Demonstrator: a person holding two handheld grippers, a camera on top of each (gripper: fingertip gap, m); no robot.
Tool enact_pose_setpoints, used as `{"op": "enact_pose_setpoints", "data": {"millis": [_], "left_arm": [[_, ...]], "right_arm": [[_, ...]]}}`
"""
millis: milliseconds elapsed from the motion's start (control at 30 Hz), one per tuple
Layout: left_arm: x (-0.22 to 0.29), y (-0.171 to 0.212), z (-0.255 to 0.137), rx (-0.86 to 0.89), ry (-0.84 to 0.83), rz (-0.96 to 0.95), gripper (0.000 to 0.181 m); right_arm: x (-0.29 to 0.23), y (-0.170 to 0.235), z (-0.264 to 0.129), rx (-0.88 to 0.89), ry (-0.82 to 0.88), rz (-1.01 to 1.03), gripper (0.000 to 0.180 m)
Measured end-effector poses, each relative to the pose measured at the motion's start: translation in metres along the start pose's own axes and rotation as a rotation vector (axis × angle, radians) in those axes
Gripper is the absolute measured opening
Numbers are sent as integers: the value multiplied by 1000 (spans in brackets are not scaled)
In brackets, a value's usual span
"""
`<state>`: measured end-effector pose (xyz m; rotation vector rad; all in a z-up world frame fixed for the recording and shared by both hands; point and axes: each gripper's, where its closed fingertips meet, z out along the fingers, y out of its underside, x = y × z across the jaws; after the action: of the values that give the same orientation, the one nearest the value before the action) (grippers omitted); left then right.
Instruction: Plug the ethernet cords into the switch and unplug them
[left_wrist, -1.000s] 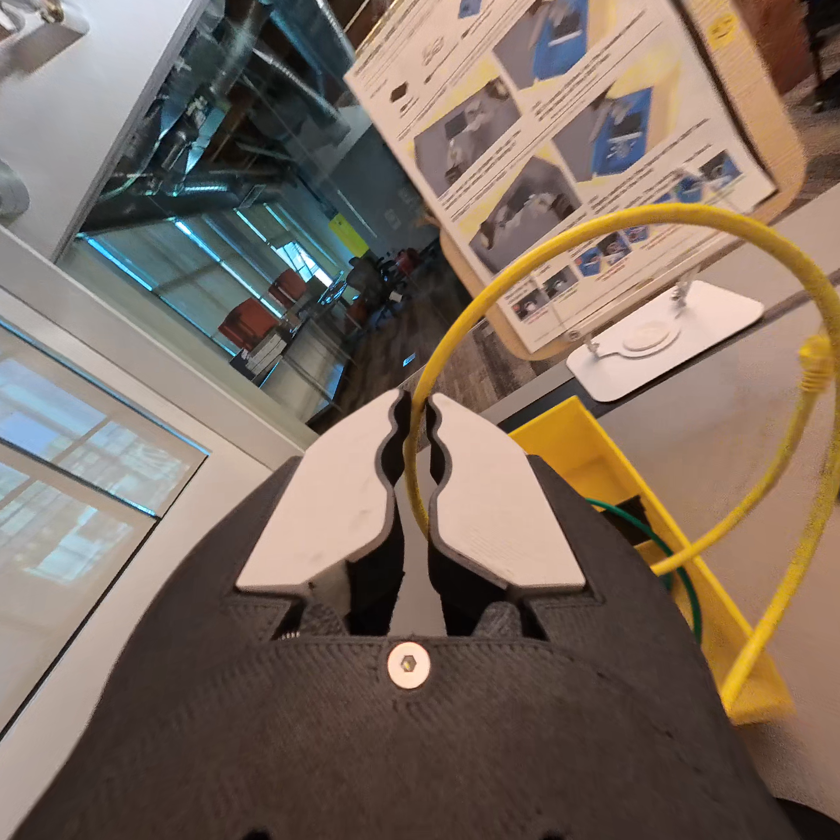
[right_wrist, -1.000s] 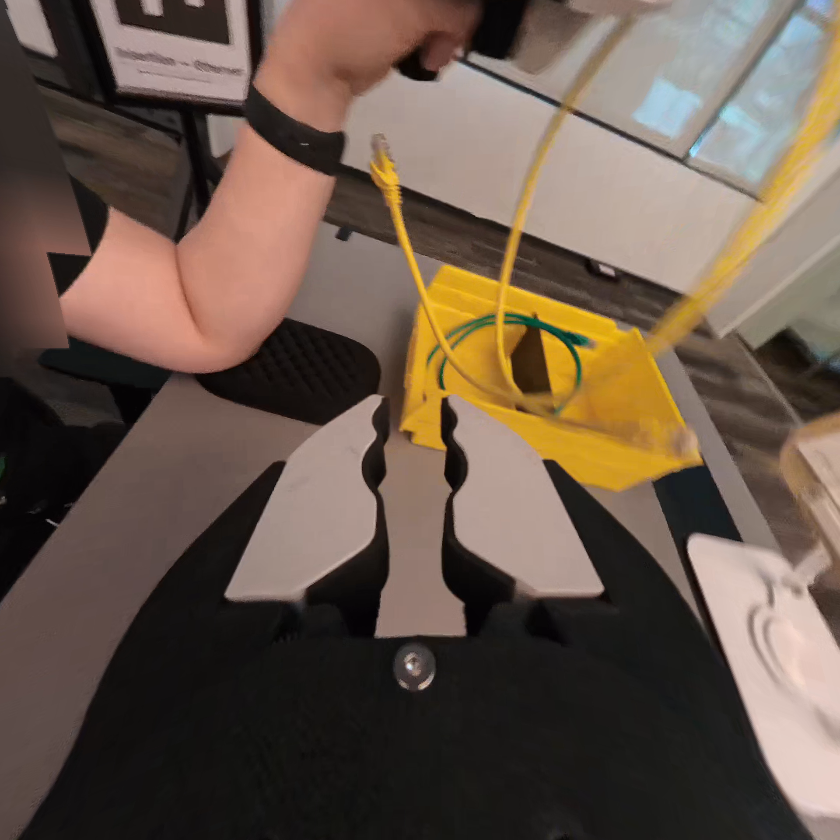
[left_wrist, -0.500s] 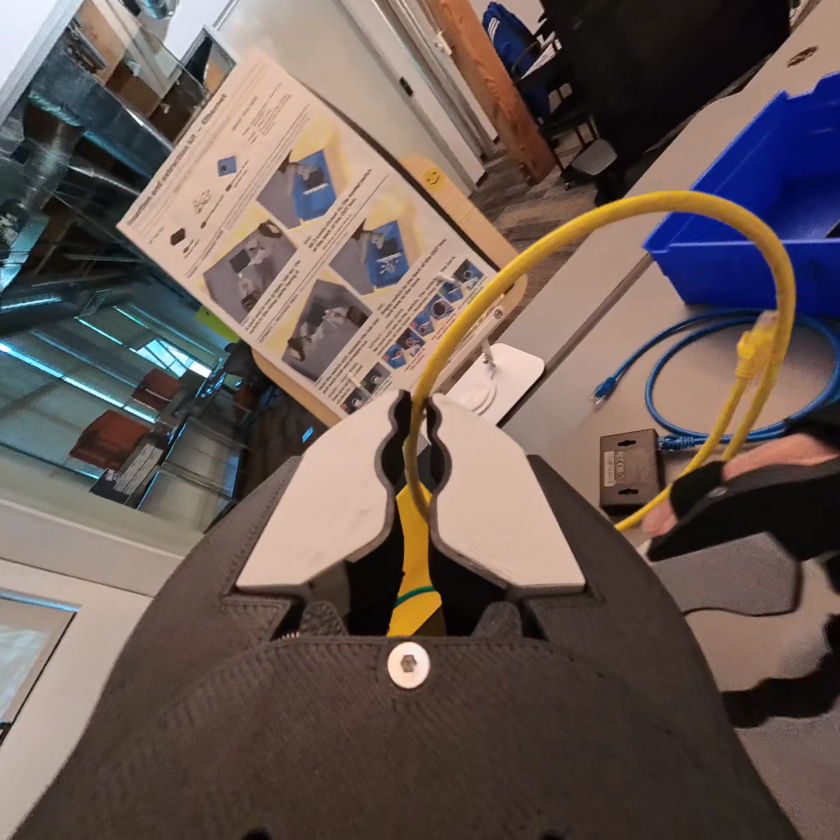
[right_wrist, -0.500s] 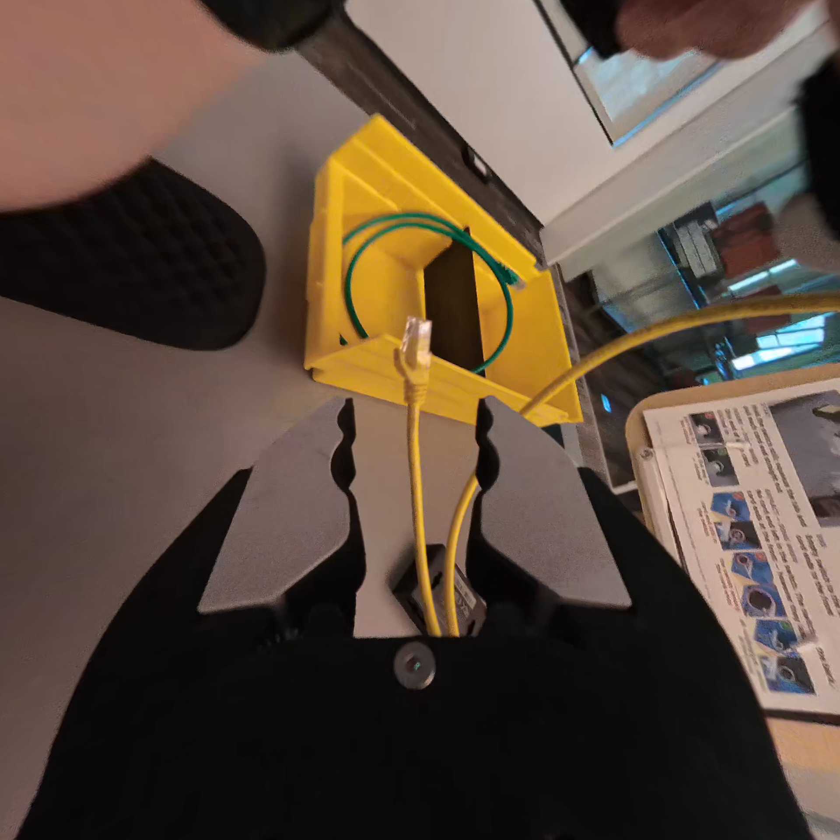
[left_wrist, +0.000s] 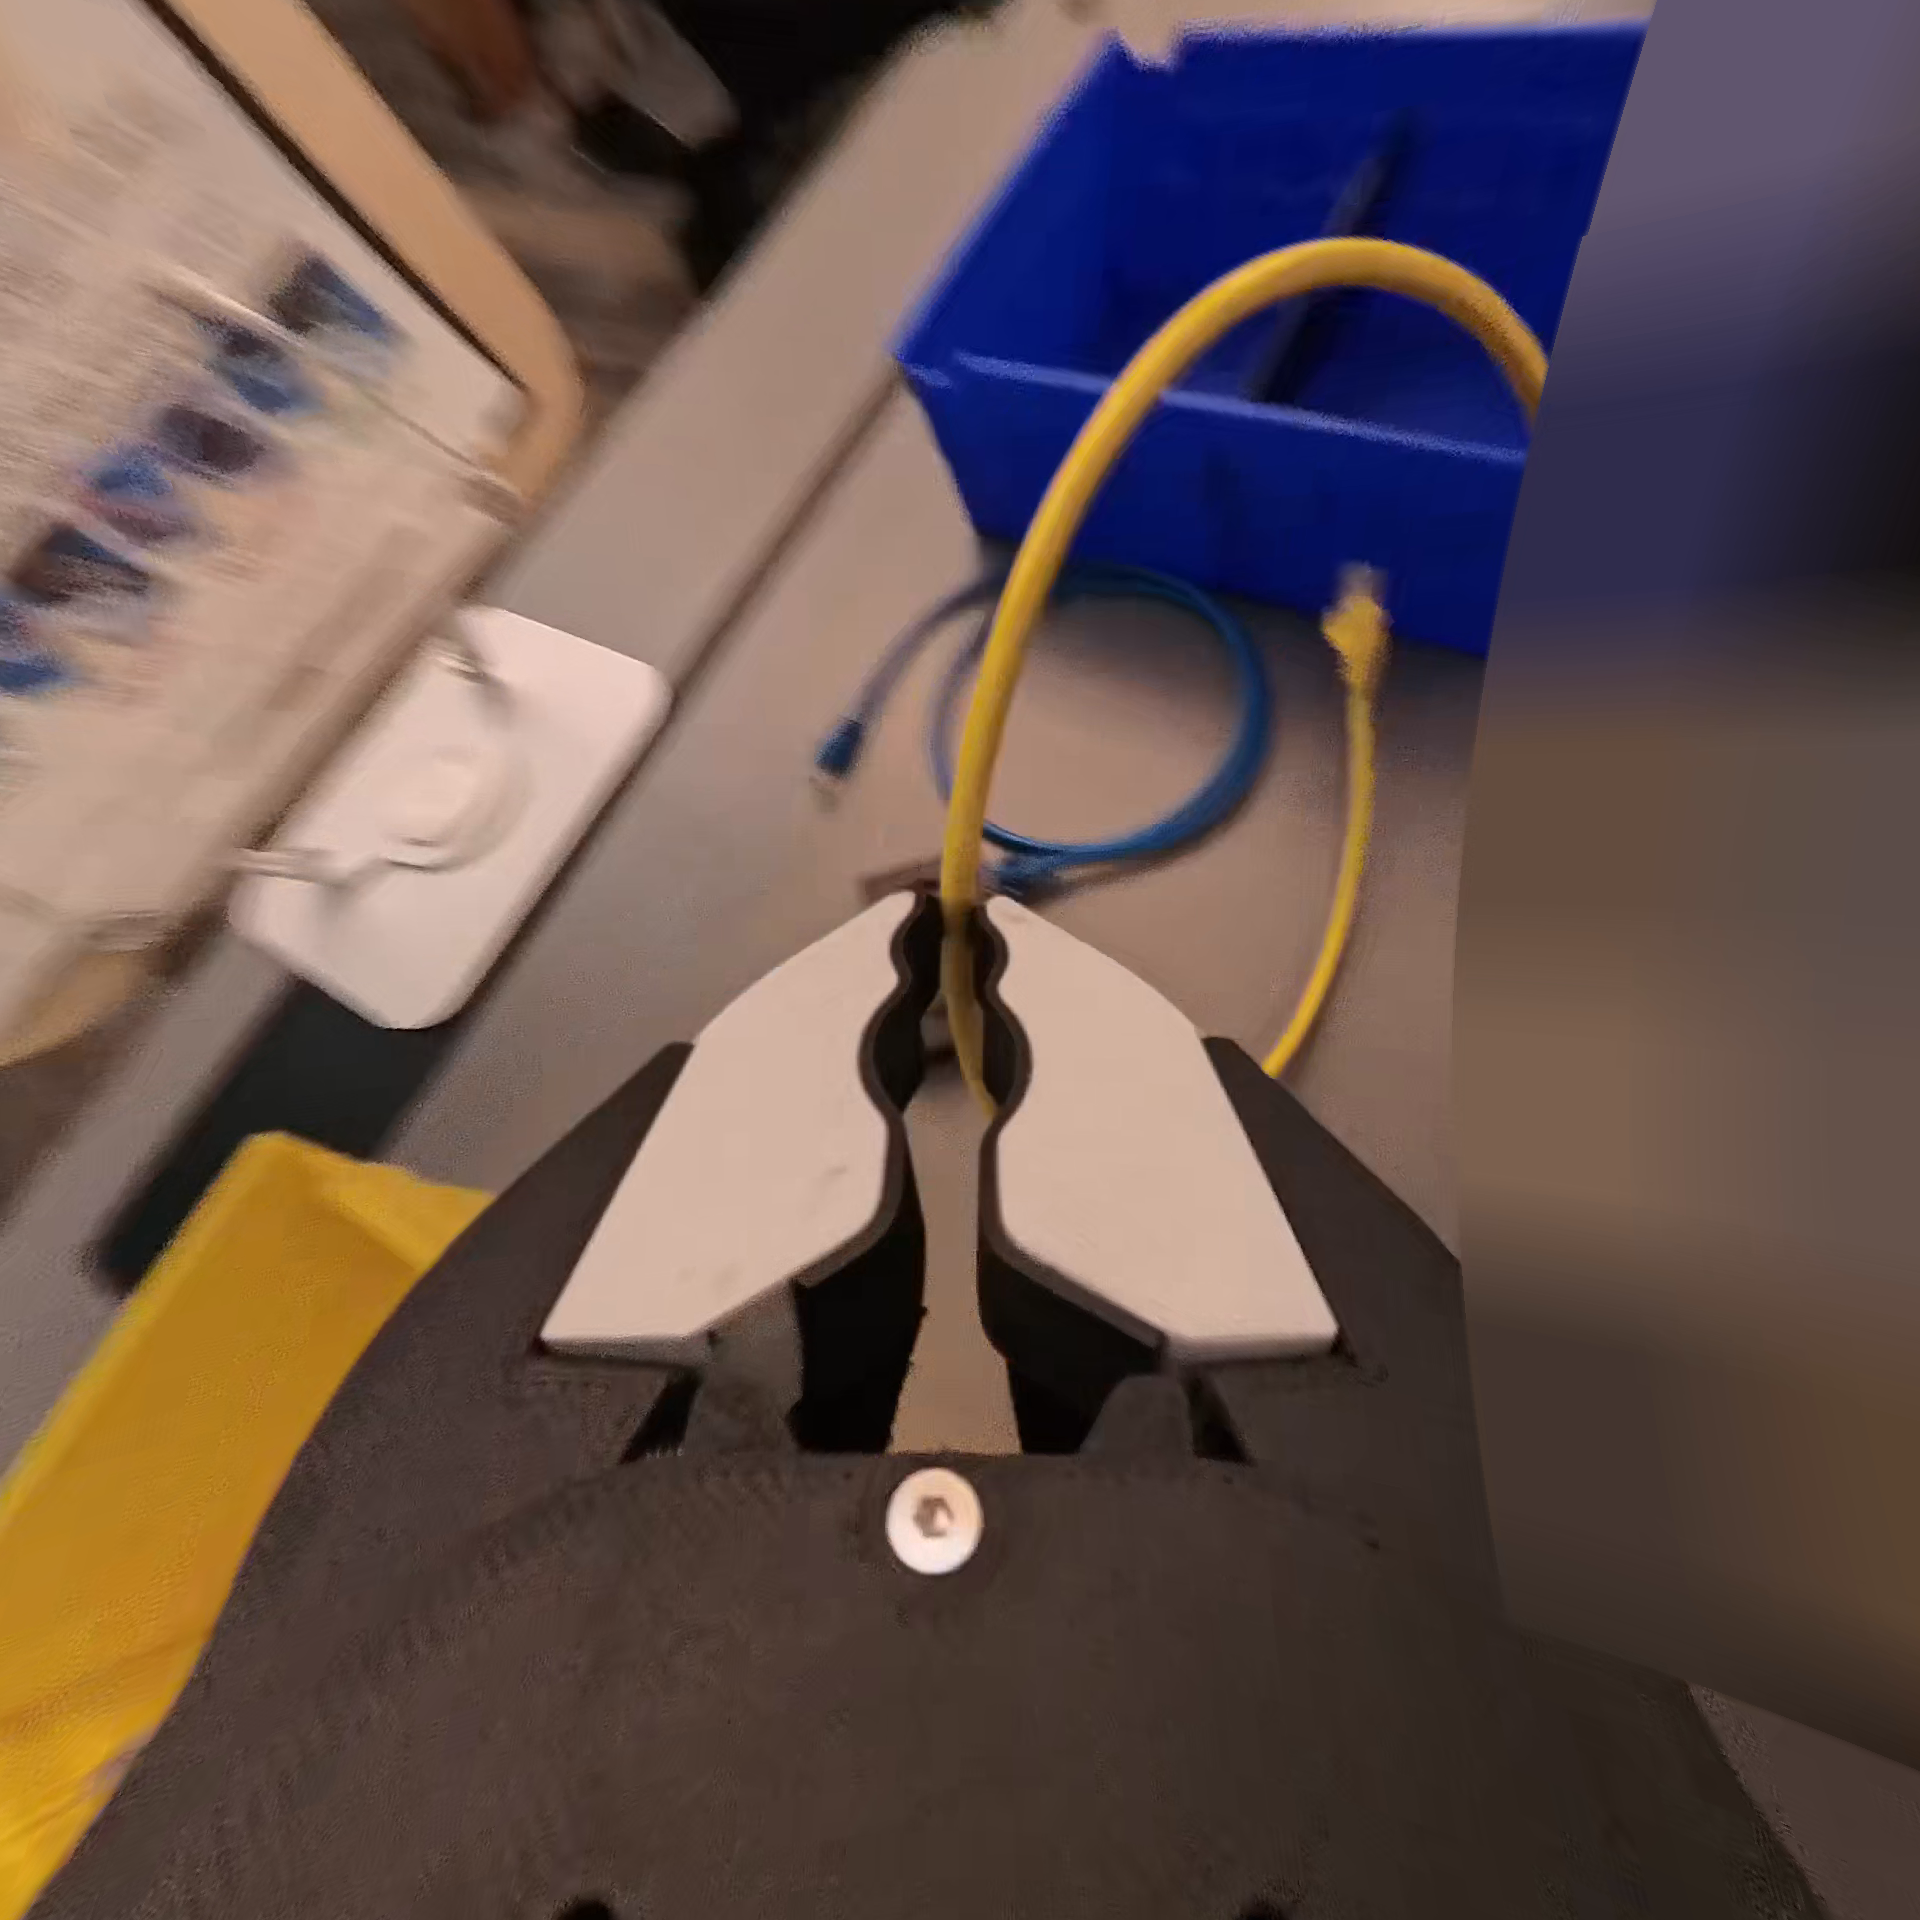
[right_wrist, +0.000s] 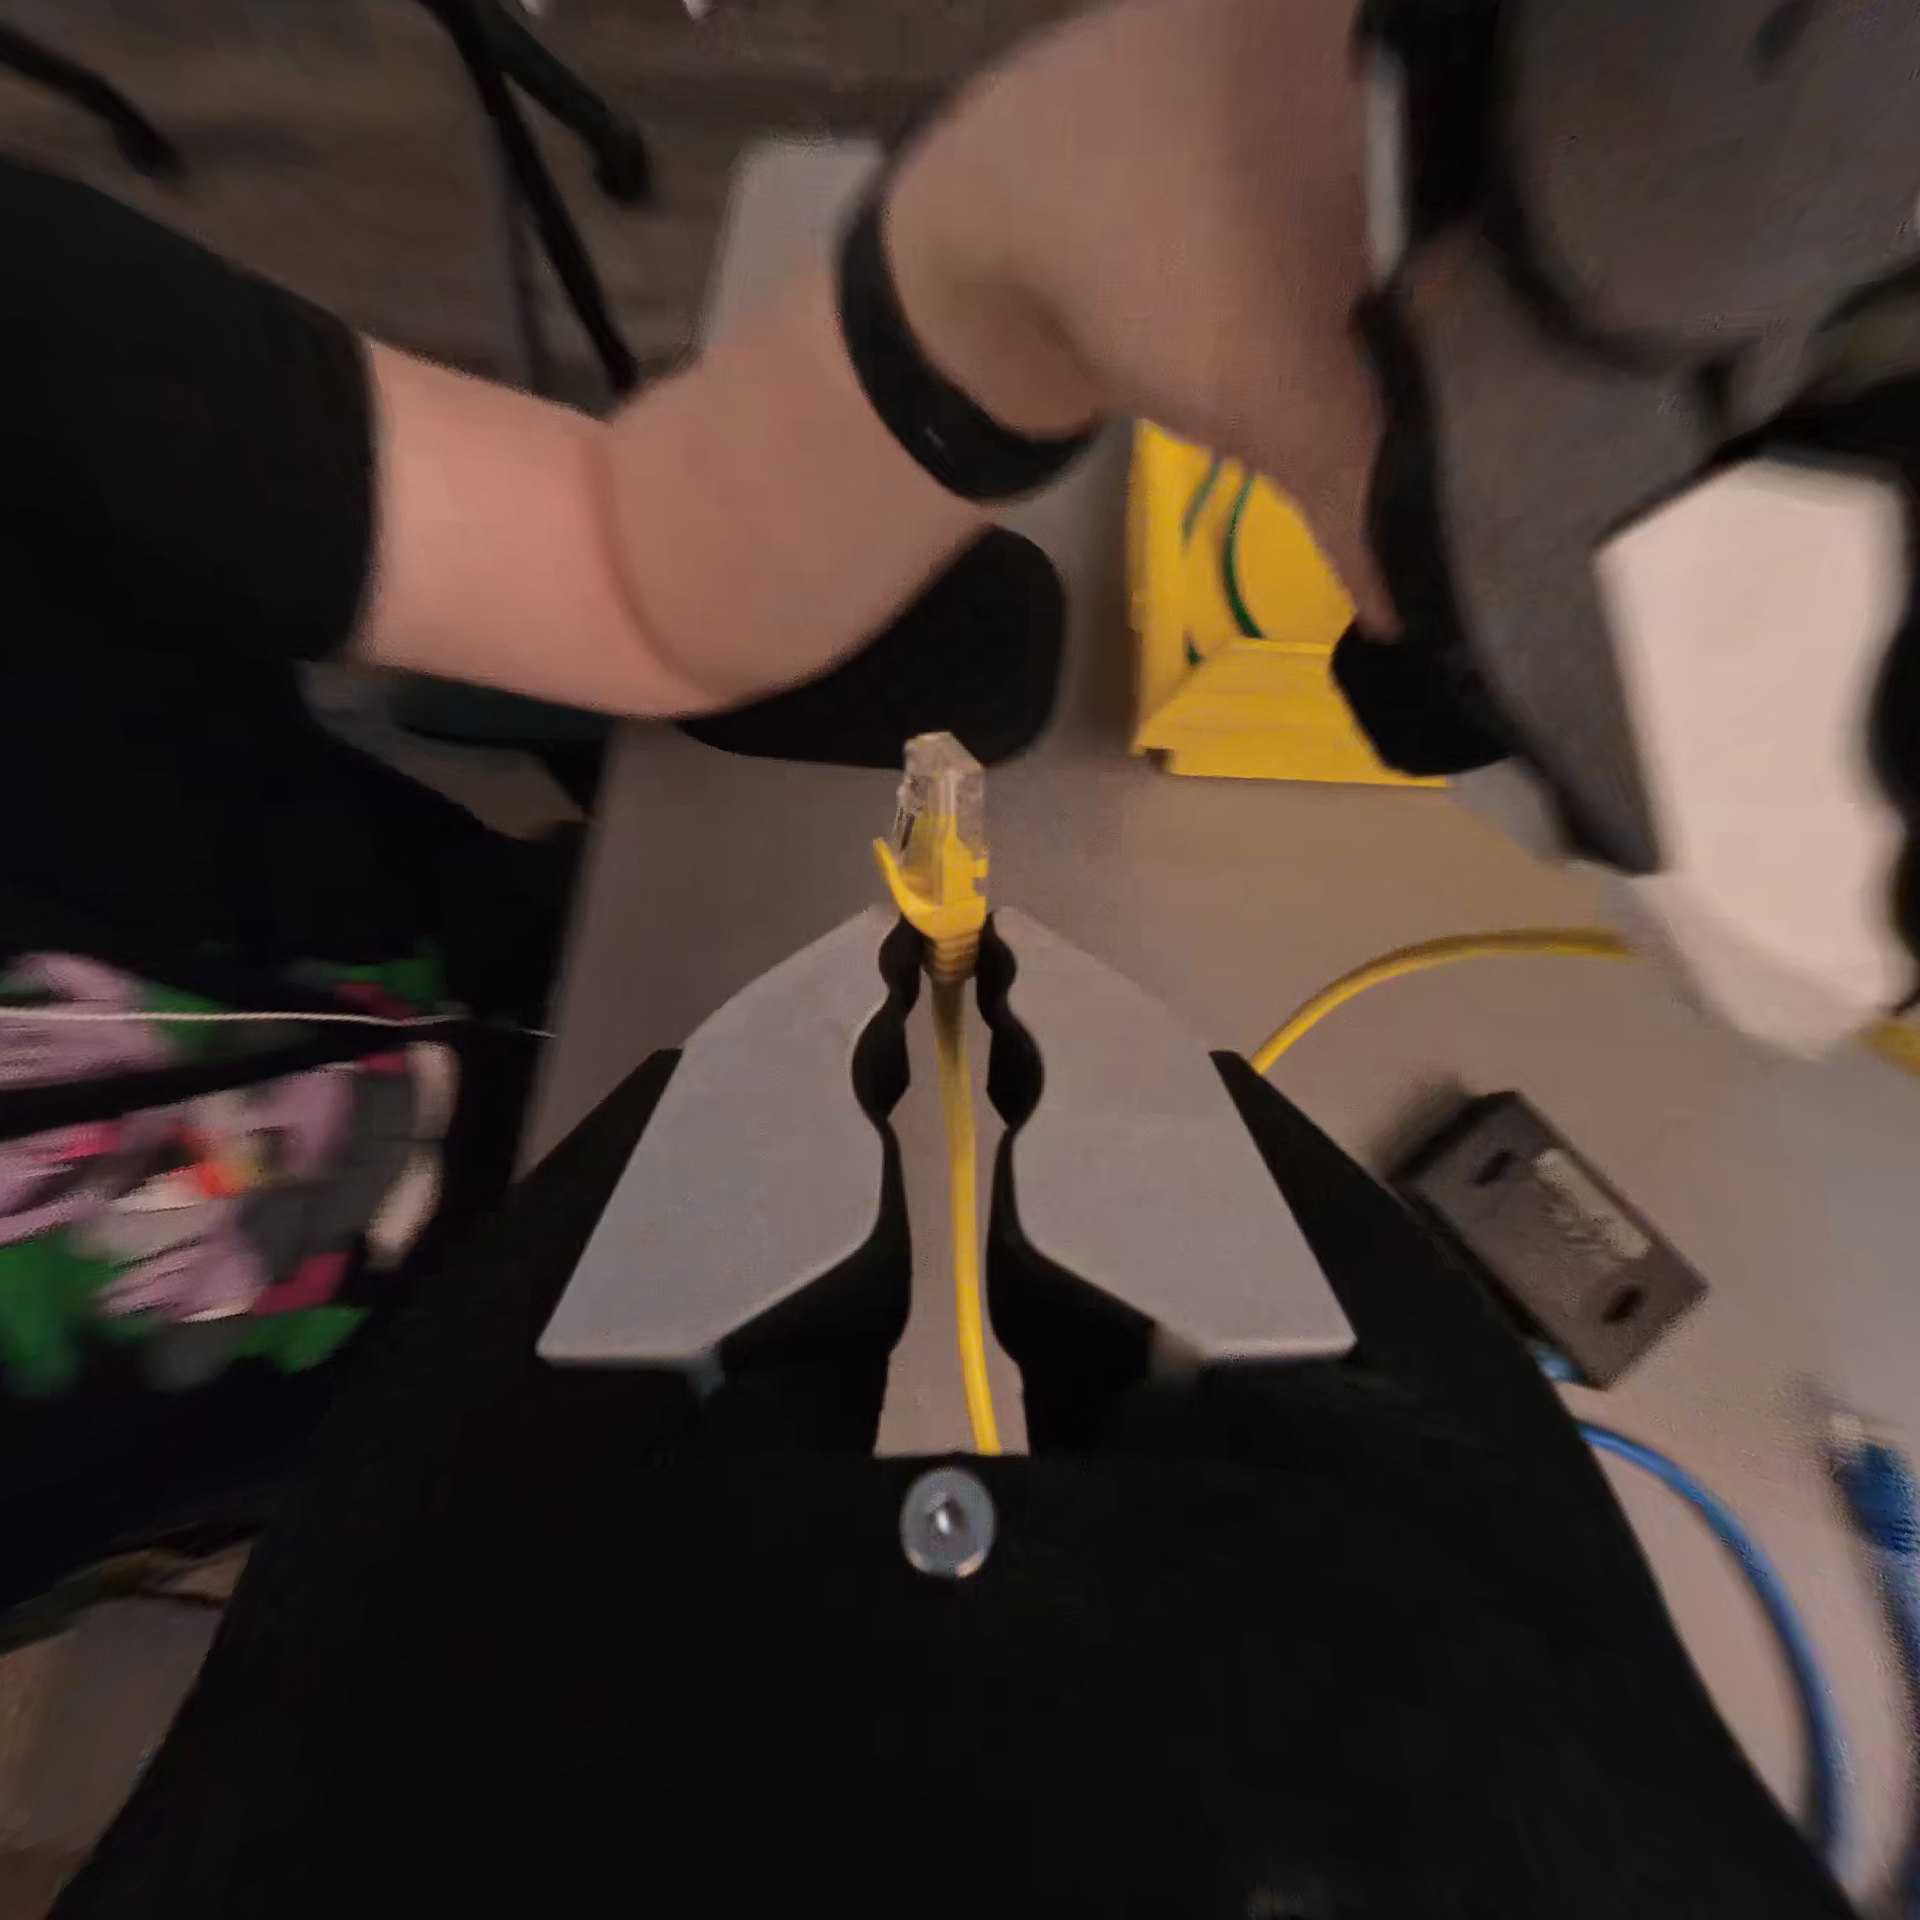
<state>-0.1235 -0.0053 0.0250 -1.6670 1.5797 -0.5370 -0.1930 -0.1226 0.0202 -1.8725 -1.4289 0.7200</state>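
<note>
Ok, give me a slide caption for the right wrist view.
Right gripper shut on the yellow ethernet cord just behind its clear plug, with the black switch lying on the grey table.

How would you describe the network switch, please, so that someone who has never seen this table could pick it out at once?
Start at the grey table in the right wrist view and find the yellow bin at its far side. Nearer the camera, right of the right gripper, lies the switch. It is the only small flat black box there, with the blue cable beside it.
</note>
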Motion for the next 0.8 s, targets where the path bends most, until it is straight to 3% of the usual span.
{"op": "enact_pose_setpoints", "data": {"millis": [33,167,267,333,400,567,667,800], "left_arm": [[12,8,10,-42,87,-22,4],[56,35,48,-195,371,-54,7],[52,35,70,-170,376,-81,14],[37,28,69,-102,366,-139,31],[19,17,59,-4,343,-195,45],[10,-7,13,139,346,-188,57],[46,-40,-23,344,488,-56,56],[99,-69,-50,622,613,138,54]], "right_arm": [[-8,-5,-16,43,-52,39,11],[-11,-7,-71,172,-131,149,11],[-1,3,-92,212,-166,237,11],[14,9,-99,234,-128,282,11],[23,14,-101,244,-128,317,11],[36,24,-92,202,-125,365,11],[28,22,-88,201,-179,351,11],[-4,19,-84,183,-386,284,11]]}}
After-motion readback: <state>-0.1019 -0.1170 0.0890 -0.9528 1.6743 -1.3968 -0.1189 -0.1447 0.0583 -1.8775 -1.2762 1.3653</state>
